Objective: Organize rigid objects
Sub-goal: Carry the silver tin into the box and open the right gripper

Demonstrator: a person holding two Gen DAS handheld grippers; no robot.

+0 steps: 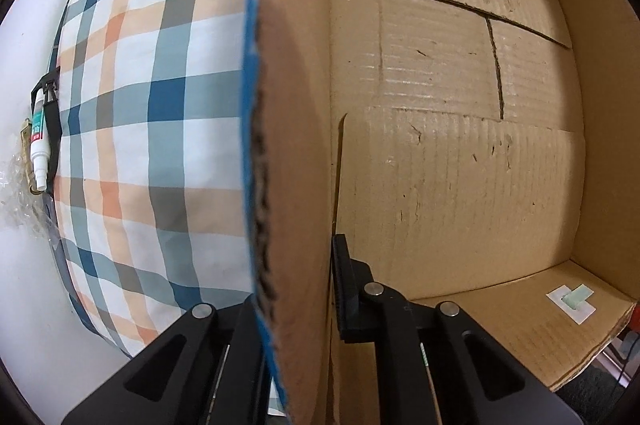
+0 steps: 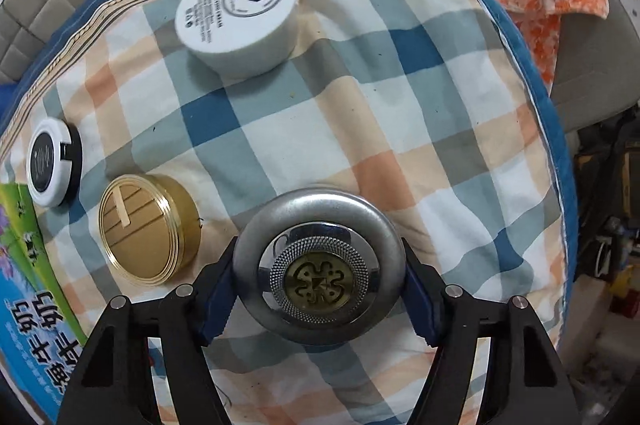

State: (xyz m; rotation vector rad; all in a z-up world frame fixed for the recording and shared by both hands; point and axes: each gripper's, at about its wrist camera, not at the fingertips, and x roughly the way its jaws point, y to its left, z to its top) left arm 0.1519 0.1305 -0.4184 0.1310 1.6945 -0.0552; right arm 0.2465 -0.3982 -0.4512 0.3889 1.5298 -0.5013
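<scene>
Cardboard fills most of my left view: my left gripper [image 1: 298, 305] is pinched on the side wall of the box [image 1: 460, 153], one finger outside against the checked bedcover [image 1: 160, 105], the other inside. I see nothing lying in the box apart from a small taped label low on one wall, so I judge the sorting has barely begun. Far off at the left edge a small white spray bottle [image 1: 40, 141] lies beside some clear wrap.

Across in my right view, going from the left: a black-and-white round case [image 2: 52, 163], then a gold tin [image 2: 148, 229] just beside it, and further back a white round jar [image 2: 240, 17], all untouched on the bedcover. My right gripper [image 2: 320, 285] is closed around a silver round tin [image 2: 320, 269], its blue pads pressed on both sides. Whether the tin has lifted off the cloth I cannot tell.

So by my reckoning one piece is in hand, and three more wait on the bed.
</scene>
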